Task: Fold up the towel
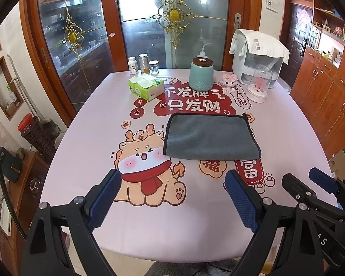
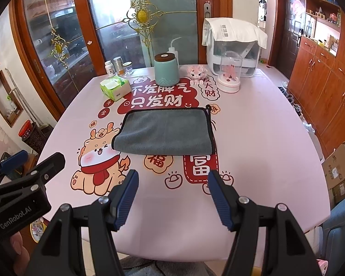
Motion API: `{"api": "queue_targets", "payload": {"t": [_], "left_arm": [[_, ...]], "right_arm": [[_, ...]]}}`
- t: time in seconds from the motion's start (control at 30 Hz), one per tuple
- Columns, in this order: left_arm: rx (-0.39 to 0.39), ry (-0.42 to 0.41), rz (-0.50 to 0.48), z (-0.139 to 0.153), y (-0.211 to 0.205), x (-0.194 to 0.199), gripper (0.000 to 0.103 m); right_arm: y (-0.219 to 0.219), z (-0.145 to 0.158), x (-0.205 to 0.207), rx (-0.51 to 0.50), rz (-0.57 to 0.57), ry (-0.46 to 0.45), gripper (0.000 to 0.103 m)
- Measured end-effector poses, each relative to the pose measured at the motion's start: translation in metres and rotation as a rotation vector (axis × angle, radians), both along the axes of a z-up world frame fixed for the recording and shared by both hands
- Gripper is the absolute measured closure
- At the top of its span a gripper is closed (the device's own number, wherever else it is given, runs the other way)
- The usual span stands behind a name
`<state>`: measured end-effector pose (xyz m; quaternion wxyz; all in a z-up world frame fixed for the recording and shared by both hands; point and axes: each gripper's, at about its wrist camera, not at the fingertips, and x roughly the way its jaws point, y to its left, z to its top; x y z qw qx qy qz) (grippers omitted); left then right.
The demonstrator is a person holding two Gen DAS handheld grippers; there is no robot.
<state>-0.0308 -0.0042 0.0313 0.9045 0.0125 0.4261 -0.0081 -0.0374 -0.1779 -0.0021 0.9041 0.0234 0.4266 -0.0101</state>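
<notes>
A teal ceramic jar with a dark lid stands at the far middle of the pink printed tablecloth; left of it lies a green tissue pack, with three small bottles behind; right of the jar sit a pink toy figure, a glass-domed ornament and a white appliance draped with a cloth.

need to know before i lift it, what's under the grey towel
The grey towel lies flat, already folded, on the printed tablecloth. Red print and a cartoon dragon's head run under its edges. Nothing bulges, but whatever lies beneath or between its layers is hidden.
</notes>
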Motion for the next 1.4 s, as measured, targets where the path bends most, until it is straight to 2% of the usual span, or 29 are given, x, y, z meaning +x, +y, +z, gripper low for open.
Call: {"api": "queue_targets", "payload": {"t": [1.4], "left_arm": [[0.004, 0.02, -0.019, -0.0048, -0.0005, -0.0044, 0.012]], "right_arm": [[-0.0003, -0.007, -0.0004, 0.018, -0.004, 0.02, 0.04]]}}
